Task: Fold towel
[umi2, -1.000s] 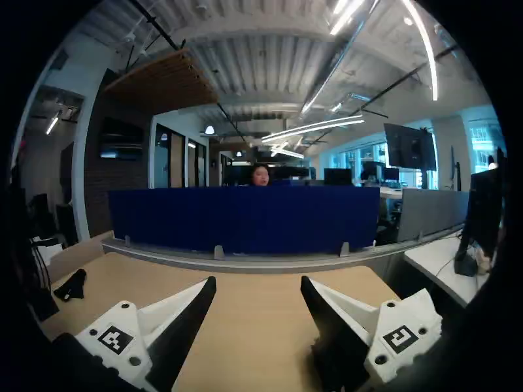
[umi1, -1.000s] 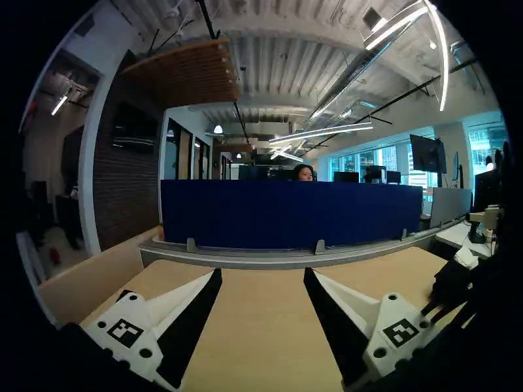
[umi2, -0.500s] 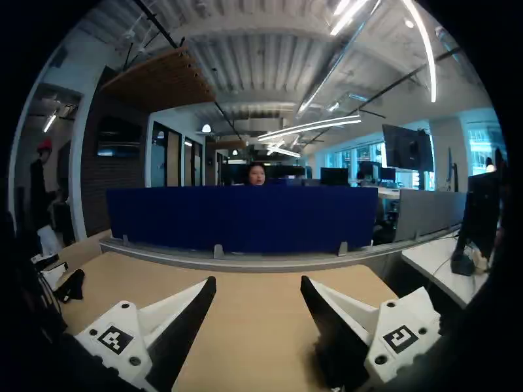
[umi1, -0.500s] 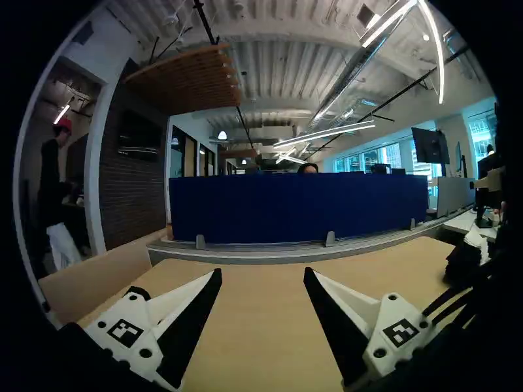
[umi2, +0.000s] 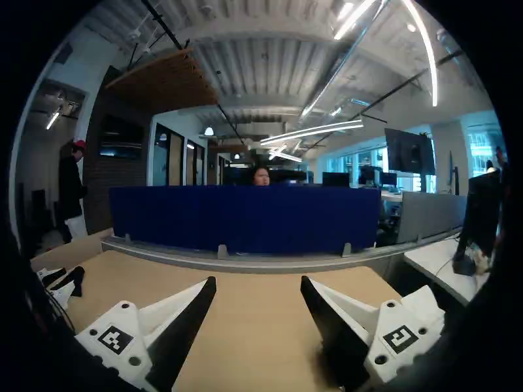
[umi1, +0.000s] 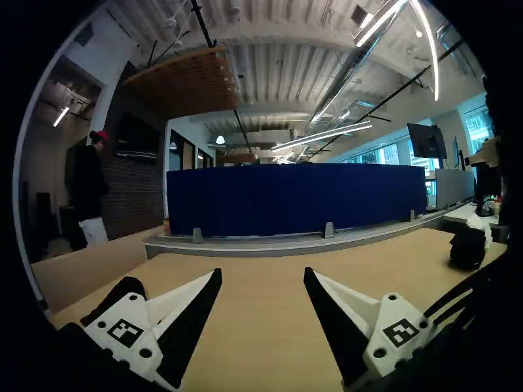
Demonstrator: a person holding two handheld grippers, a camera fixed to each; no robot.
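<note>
Where the towel lies cannot be told from either view. The left gripper [umi1: 261, 274] hovers low over a tan table [umi1: 261, 340], its two fingers spread wide with nothing between them. The right gripper [umi2: 257, 282] is held the same way over the wood surface, jaws apart and gripping nothing. In the left gripper view a small black-and-white object [umi1: 467, 247] sits near the table's right edge; what it is cannot be made out. A blue divider [umi1: 294, 196] runs along the table's far side. Past it, in the right gripper view, a person's head [umi2: 260, 176] rises above the panel, and another person in a red cap [umi2: 68, 186] stands far left by the brick wall.
</note>
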